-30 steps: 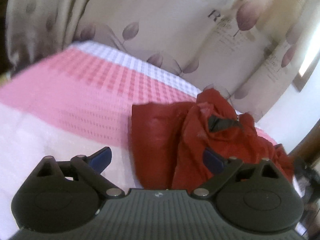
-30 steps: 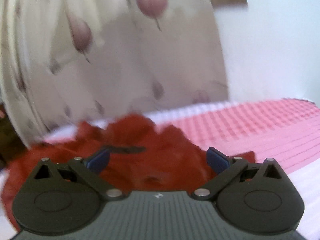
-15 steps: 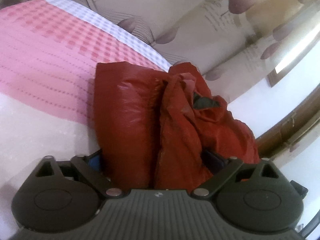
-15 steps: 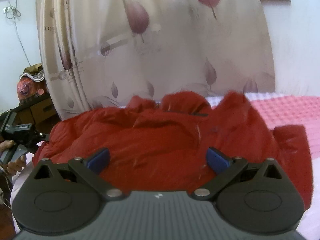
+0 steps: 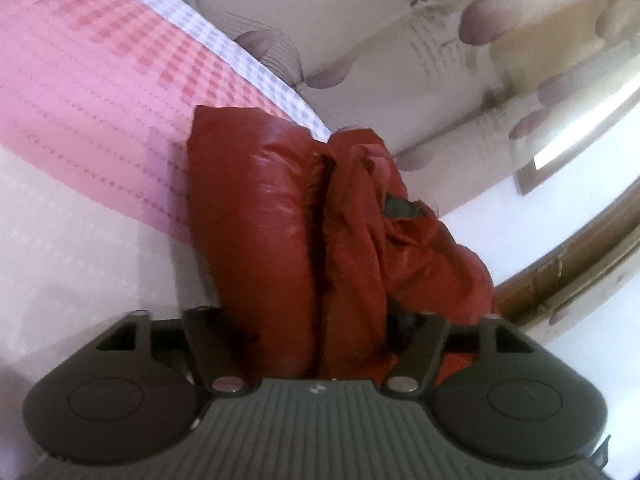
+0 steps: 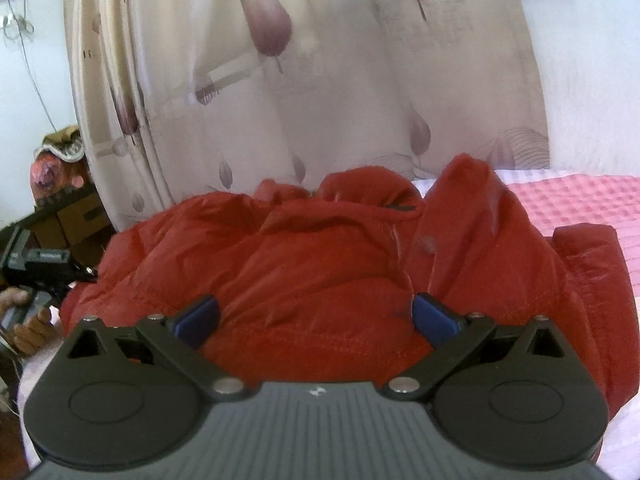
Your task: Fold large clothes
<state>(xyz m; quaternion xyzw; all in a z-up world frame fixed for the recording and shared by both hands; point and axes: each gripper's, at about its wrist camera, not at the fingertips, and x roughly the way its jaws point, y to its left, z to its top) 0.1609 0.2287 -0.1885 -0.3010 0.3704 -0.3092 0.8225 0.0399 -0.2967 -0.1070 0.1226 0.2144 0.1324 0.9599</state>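
Jacket (image 5: 280,216) is found bunched on the bed (image 5: 80,128), long axis running away from the left gripper (image 5: 316,332), whose grip cannot be told; the right gripper (image 6: 316,316) is held open above it.

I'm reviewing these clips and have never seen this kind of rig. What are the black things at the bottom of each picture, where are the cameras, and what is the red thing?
There is no robot here: a person holds a two-finger gripper in each hand, and each carries a fisheye camera looking forward along its fingers. One picture comes from the left gripper, the other from the right gripper. The red thing is a puffy red jacket lying crumpled on a bed with a pink checked bedspread, before a leaf-print curtain. The left fingers have closed on a bunched edge of the jacket. The right gripper's blue pads stand apart just over the fabric, holding nothing.
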